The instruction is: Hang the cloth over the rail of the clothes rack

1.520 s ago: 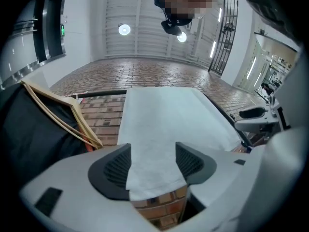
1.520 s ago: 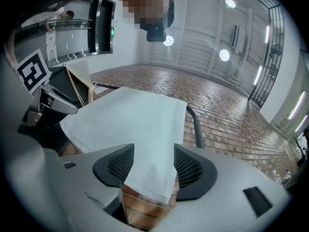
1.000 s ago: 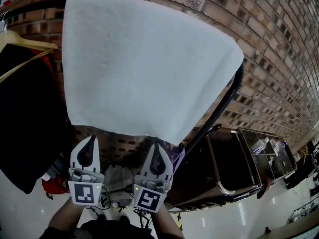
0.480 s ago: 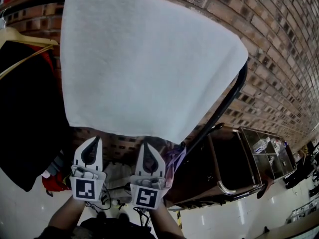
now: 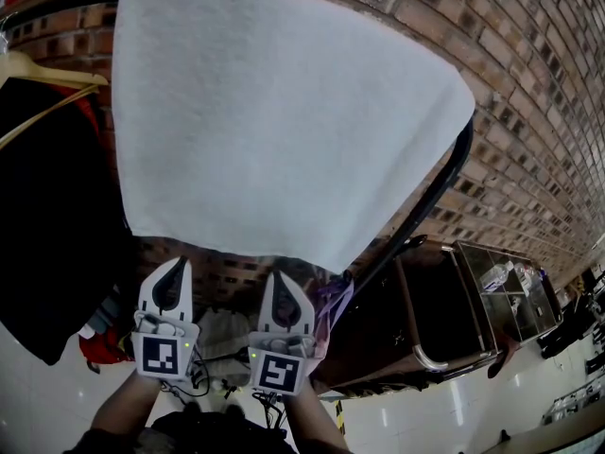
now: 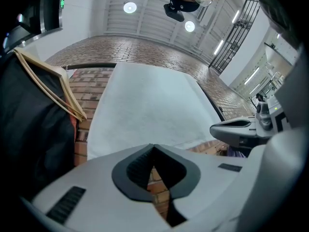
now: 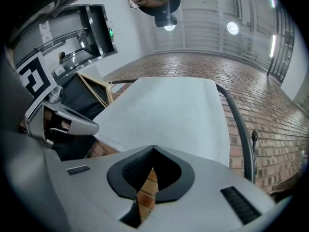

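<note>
White cloth over rail at 12 o'clock, clear of left gripper and right gripper, both clenched empty. Black garment crowds 9 o'clock.

A big indoor hall, more commercial or studio than home. A brick wall fills the upper right of the head view, with glossy white floor along the bottom. The left tool's view shows a ribbed ceiling with round lamps. A clothes rack carries dark garments on wooden hangers at left, and a glass-topped cabinet stands lower right.
</note>
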The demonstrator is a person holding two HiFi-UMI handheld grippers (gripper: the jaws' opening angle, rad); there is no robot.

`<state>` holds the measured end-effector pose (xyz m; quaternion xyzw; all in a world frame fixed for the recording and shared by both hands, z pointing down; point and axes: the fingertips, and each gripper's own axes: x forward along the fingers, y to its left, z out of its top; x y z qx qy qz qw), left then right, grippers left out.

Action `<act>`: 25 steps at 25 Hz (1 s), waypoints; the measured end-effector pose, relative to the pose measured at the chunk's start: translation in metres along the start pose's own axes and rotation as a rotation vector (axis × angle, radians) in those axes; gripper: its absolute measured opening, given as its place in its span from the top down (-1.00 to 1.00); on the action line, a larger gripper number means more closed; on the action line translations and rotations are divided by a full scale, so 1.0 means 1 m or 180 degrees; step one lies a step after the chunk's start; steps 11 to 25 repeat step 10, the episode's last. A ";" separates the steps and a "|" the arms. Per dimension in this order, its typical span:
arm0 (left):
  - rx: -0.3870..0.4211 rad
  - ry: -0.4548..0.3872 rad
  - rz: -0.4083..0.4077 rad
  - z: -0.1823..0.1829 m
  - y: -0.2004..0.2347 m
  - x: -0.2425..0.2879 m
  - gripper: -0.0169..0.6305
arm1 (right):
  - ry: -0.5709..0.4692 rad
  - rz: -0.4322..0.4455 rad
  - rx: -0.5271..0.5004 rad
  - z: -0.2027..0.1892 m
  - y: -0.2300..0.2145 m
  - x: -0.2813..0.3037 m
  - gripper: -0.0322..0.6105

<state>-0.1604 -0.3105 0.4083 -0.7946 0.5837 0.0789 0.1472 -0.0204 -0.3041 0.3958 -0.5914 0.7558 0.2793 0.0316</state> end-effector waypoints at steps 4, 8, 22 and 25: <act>-0.0029 0.0043 -0.0014 -0.004 -0.001 0.004 0.92 | -0.0015 -0.0018 0.0045 -0.002 -0.002 0.001 0.81; -0.0059 0.0059 -0.0019 -0.005 -0.002 0.007 0.92 | 0.0012 -0.0016 0.0023 -0.006 -0.007 0.001 0.81; -0.0075 0.0075 -0.0019 -0.005 -0.003 0.008 0.92 | -0.0004 -0.0027 0.0024 -0.006 -0.010 0.001 0.81; -0.0075 0.0075 -0.0019 -0.005 -0.003 0.008 0.92 | -0.0004 -0.0027 0.0024 -0.006 -0.010 0.001 0.81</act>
